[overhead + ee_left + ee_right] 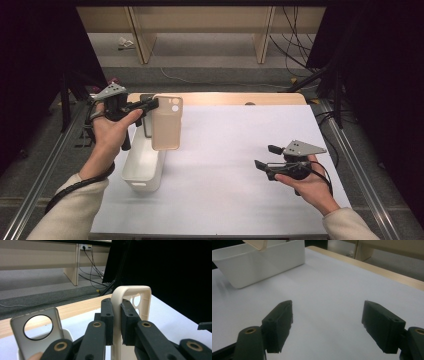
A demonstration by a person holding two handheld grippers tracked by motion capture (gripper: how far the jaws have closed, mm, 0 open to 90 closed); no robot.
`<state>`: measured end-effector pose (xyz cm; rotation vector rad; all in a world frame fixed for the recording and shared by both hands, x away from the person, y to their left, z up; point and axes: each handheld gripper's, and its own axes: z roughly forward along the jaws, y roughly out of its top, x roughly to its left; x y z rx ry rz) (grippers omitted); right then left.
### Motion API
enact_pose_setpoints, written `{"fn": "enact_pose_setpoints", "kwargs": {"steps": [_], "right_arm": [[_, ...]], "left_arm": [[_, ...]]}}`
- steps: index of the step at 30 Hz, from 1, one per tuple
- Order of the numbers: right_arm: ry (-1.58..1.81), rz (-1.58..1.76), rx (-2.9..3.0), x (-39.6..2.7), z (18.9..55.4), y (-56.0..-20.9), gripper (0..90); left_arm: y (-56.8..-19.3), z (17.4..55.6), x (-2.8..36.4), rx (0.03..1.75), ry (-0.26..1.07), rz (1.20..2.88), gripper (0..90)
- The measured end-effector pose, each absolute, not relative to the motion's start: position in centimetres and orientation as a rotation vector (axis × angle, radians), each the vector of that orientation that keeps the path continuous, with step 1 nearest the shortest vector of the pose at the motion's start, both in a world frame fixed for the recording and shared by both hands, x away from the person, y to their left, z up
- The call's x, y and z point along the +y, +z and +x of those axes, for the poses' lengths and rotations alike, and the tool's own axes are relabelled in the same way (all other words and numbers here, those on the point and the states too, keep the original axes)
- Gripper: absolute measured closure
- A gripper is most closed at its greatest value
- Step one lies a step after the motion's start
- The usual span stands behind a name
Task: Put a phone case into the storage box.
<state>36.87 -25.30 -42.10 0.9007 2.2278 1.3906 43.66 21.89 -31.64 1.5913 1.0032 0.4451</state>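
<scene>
Left claw (pixel 152 104), upper left of the high view: jaws clamped on the top edge of a beige phone case (pixel 166 124), next to its camera cutout. In the left gripper view the pads pinch the case's rim (pixel 117 315) from both sides, w/ the case wall running straight down between them.

Key relation: the case hangs from the claw w/ its long axis roughly vertical in frame, lower end over the far end of the white bin (pixel 144 165). The bin is a narrow tub, long axis running from near-left toward the back of the tabletop (pixel 240 165), so case and bin are about in line. The case looks lifted above the bin's rim, not resting in it; can't tell exactly how much clearance.

A second case, grey w/ a round cutout (pixel 37 333), stands in the bin just beside the beige one, lower left of the left gripper view.

Right claw (pixel 265 157), lower right of the high view: jaws wide, nothing between them, hovering over bare tabletop; the bin sits upper left in its own view (pixel 262 262), well apart.

Judgement: left hand is far nearer and already has the case, so the next move is its own; the right would need to cross to the left to take the hanging lower end.
</scene>
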Motion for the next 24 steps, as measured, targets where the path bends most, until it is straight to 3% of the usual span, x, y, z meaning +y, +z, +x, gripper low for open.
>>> {"fn": "enact_pose_setpoints", "kwargs": {"steps": [24], "right_arm": [[1.380, 0.906, 2.226, -25.4, 36.9, -42.2, 26.3]], "left_arm": [[-31.2, 44.0, 24.2, 1.028, 0.469, 1.574, 82.2]]}}
